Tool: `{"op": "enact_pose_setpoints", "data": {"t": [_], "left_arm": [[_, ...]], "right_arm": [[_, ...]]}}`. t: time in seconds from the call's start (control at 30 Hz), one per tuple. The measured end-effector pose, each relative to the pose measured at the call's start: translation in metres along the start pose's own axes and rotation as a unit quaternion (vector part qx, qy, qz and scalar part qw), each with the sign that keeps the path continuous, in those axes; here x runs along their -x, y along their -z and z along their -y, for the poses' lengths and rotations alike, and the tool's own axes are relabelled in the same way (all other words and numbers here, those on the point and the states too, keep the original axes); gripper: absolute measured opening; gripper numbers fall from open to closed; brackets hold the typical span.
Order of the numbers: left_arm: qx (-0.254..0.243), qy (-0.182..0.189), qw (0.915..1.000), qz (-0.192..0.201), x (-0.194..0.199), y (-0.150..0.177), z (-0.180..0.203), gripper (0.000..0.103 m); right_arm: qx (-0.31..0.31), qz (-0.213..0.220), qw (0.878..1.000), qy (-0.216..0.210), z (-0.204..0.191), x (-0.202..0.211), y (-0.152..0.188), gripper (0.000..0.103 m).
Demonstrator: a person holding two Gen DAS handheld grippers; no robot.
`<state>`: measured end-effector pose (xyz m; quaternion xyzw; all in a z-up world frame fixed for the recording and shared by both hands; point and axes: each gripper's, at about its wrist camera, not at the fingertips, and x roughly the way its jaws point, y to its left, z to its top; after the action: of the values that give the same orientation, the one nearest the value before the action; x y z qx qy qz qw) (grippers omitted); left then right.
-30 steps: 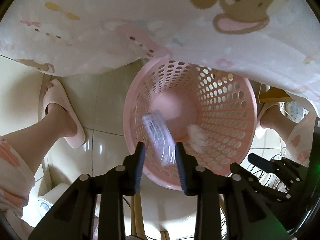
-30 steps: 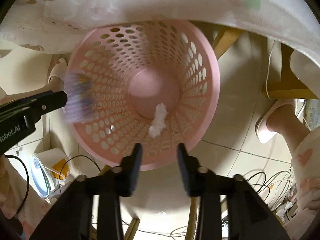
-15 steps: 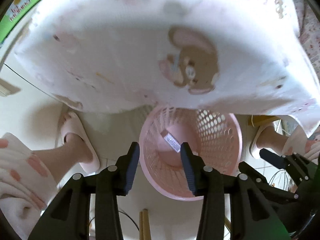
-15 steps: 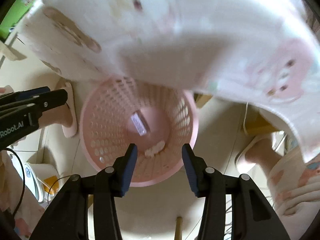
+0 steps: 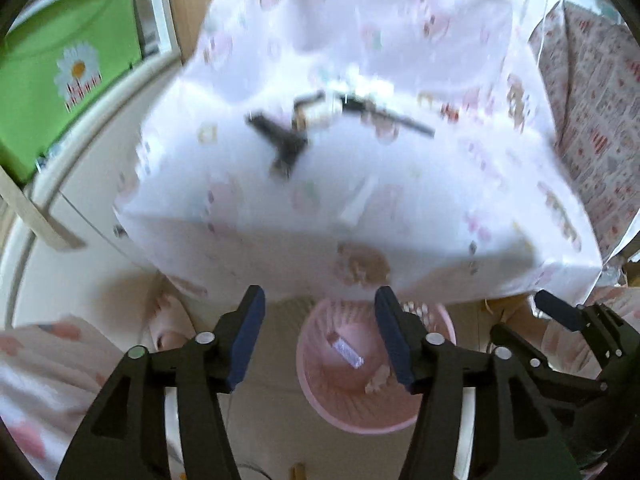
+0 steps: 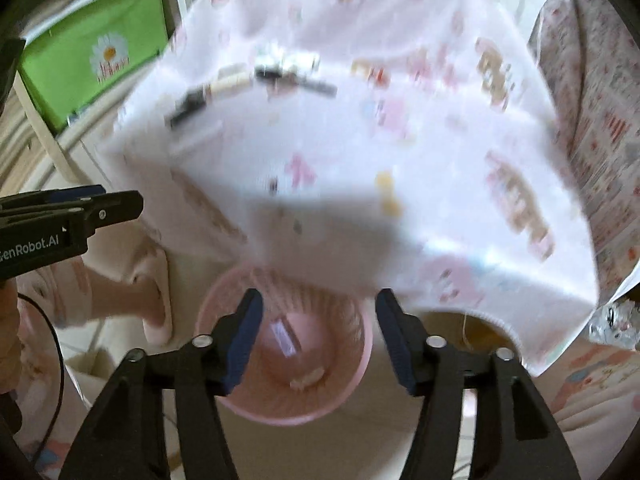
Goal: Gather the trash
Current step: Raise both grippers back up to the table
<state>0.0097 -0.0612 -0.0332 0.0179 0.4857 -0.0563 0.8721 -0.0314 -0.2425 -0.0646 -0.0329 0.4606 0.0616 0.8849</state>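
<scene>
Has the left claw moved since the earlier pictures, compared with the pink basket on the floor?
Yes. The left claw has risen away from the pink basket, which looks smaller and lower now, and the tabletop has come into view. Its jaws have been opening, empty.

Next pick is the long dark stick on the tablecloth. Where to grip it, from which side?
Probably mid-length on the dark stick, coming down from above with the fingers straddling its narrow width. It looks to lie flat on the tablecloth, thin and long, so a side approach has little to catch. Blur hides finer detail. Its end near the white clutter is crowded; stay toward the free end.
</scene>
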Motion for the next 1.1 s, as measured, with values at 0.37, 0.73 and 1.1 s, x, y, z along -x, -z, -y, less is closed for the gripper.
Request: {"op": "enact_pose_setpoints", "data": {"t": [0.37, 0.73, 1.1], "left_arm": [[-0.008, -0.009, 0.9971, 0.076, 0.029, -0.063, 0.006, 0.082], [0.01, -0.006, 0.9922, 0.124, 0.031, -0.083, 0.0, 0.094], [0.017, 0.01, 0.9976, 0.066, -0.013, -0.04, -0.012, 0.094]], "right_arm": [[-0.005, 0.082, 0.997, 0.012, 0.025, 0.037, -0.055, 0.068], [-0.018, 0.145, 0.989, 0.032, 0.048, 0.048, -0.089, 0.075], [-0.023, 0.103, 0.993, 0.046, 0.055, 0.011, -0.064, 0.075]]}}
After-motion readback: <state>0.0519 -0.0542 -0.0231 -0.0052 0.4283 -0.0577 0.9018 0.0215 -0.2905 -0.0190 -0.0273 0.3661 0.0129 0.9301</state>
